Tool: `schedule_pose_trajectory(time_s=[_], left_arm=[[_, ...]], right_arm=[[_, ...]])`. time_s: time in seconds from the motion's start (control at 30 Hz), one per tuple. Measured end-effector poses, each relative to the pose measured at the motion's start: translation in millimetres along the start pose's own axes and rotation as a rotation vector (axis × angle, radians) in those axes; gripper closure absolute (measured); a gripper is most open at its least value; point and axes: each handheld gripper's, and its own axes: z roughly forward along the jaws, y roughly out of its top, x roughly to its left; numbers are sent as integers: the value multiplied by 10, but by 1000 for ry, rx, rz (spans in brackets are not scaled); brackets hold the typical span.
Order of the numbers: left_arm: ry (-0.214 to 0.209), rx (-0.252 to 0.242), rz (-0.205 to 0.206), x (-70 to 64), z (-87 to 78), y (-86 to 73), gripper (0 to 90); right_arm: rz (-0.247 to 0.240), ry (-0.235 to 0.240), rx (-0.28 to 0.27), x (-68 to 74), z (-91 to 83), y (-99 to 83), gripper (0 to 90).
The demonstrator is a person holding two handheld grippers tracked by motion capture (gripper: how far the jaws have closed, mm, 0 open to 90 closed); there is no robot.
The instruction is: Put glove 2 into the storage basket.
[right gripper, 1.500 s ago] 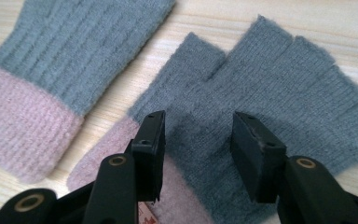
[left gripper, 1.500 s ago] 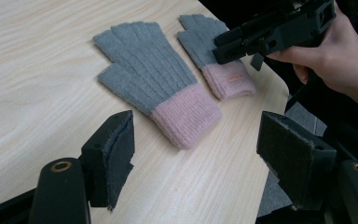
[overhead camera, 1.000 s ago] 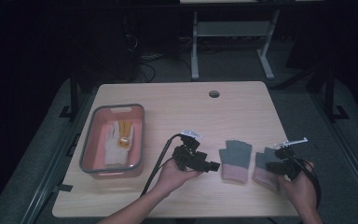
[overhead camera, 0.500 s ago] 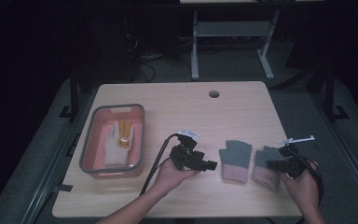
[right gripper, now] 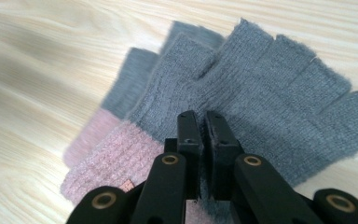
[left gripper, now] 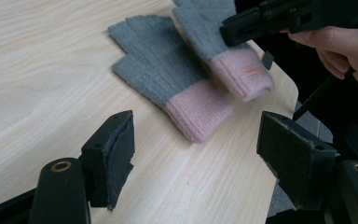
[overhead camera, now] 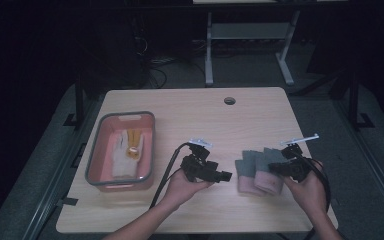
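Two grey fingerless gloves with pink cuffs lie near the table's front right. The right glove [overhead camera: 271, 165] [right gripper: 270, 93] [left gripper: 223, 42] overlaps the left glove [overhead camera: 246, 172] [right gripper: 130, 84] [left gripper: 168, 79]. My right gripper [overhead camera: 274, 169] [right gripper: 203, 126] is shut on the right glove just above its cuff, which looks slightly raised. My left gripper [overhead camera: 225, 176] [left gripper: 198, 154] stands open just left of the gloves, low over the wood, with nothing between its jaws. The right gripper [left gripper: 242, 28] also reaches over the gloves in the left gripper view.
A pink bin with a grey rim [overhead camera: 92, 165] sits at the table's left, holding a white and yellow glove [overhead camera: 125, 155]. A cable hole [overhead camera: 229, 100] lies near the far edge. The table's right edge is close behind the gloves.
The right gripper has drawn its glove leftwards, so it now overlaps the other glove. The left gripper has barely moved.
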Motion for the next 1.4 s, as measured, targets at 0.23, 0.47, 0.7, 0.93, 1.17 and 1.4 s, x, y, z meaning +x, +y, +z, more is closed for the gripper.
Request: schedule_pose_trajectory(time_s=[0.23,0.47,0.7,0.93,1.17,1.4], left_arm=[[-1,0,-15,25,9,-10,275],[1,3,-24,52,31,-14,276],[0,10,-37,70,56,-26,277],[-8,28,-61,39,208,-4,292],[-21,49,-70,36,369,24,316],[-11,69,-136,109,576,11,323]], right_arm=[[-24,21,18,137,141,103,856],[-62,30,49,265,306,210,853],[-82,32,78,263,424,209,821],[-38,56,17,164,304,176,619],[23,82,-18,21,206,113,512],[110,128,-40,-142,222,-26,452]])
